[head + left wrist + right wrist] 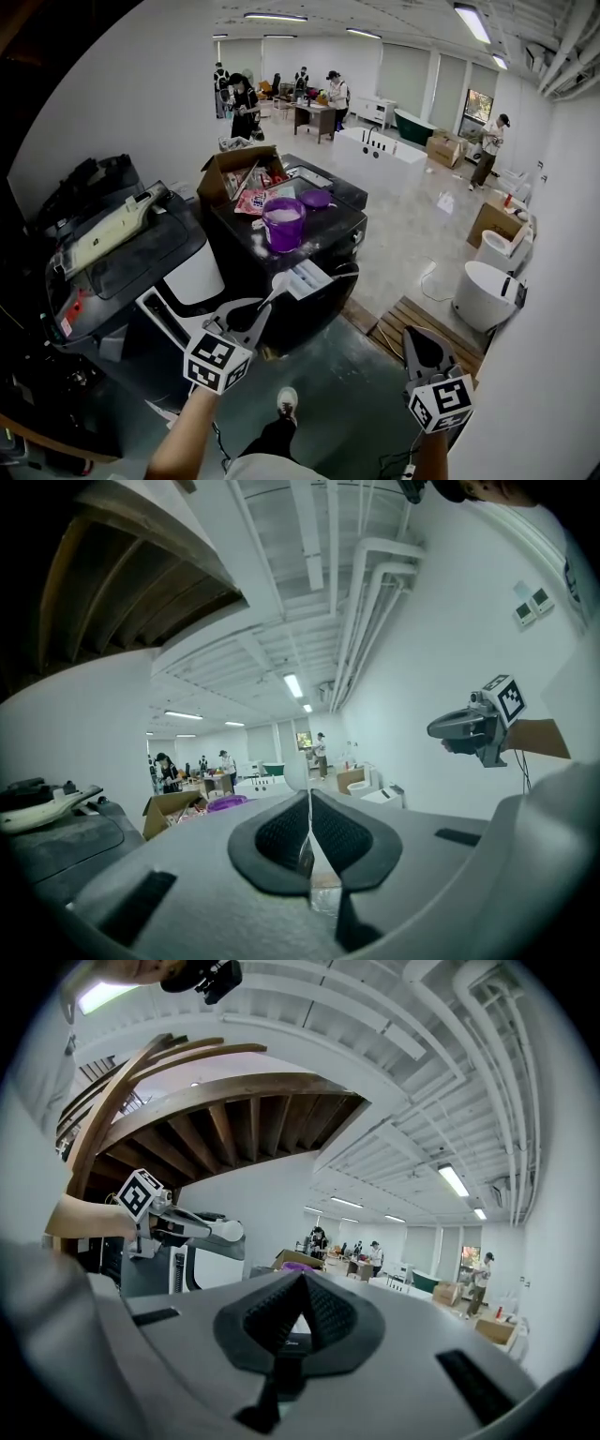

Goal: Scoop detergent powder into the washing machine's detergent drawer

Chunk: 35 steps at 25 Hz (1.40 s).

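A purple tub [283, 223] of white powder stands on top of the black washing machine [323, 314], with its purple lid [316, 198] lying behind it. The white detergent drawer [310, 278] is pulled out at the machine's front. My left gripper [264, 306] is shut on the handle of a white scoop [279, 280], whose bowl hangs just left of the drawer. In the left gripper view the thin handle [309, 841] sits between the shut jaws. My right gripper [418, 332] hangs low to the right, shut and holding nothing [302, 1279]. Whether the scoop carries powder I cannot tell.
A second dark machine [122, 258] with clutter on it stands to the left. An open cardboard box [232, 173] sits behind the tub. A wooden pallet [412, 328] and a white tub [487, 292] are on the floor to the right. People stand far back.
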Each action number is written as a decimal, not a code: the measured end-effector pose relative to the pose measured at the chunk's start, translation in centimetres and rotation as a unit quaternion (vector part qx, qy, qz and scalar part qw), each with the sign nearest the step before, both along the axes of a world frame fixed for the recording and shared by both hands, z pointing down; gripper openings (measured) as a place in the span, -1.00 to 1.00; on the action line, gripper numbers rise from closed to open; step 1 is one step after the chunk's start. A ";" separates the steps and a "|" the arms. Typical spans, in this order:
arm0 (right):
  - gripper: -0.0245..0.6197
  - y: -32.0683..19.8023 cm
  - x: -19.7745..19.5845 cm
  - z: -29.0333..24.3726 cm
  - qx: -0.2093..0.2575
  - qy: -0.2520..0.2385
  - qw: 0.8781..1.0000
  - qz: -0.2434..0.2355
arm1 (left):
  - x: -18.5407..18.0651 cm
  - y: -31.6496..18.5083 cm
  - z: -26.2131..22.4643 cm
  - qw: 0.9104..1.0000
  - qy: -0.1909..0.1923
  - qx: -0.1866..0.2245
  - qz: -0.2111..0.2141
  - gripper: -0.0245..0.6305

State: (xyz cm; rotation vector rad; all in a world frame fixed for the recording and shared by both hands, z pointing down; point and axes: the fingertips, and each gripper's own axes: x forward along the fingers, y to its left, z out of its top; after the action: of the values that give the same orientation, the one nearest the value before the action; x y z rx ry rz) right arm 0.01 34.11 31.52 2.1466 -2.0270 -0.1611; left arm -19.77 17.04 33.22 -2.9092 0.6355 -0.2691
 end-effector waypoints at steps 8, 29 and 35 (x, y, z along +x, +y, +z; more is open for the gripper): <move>-0.93 -11.1 5.3 0.6 -0.012 -0.020 1.000 -0.009 | 4.8 -11.3 1.5 0.999 0.016 -0.024 -0.020 -0.88; -0.93 -43.9 12.0 4.7 -0.077 -0.046 0.994 -0.066 | 12.3 -39.4 6.9 0.991 -0.060 -0.086 -0.085 -0.88; -0.93 -47.2 13.9 6.4 -0.095 -0.051 0.991 -0.080 | 13.8 -40.8 7.4 0.991 -0.085 -0.086 -0.053 -0.88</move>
State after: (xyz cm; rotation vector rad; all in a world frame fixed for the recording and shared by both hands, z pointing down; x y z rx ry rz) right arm 13.87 -13.07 37.95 1.9143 -2.1744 0.1176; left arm -6.00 -23.79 40.67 -2.9733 0.7760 -0.6074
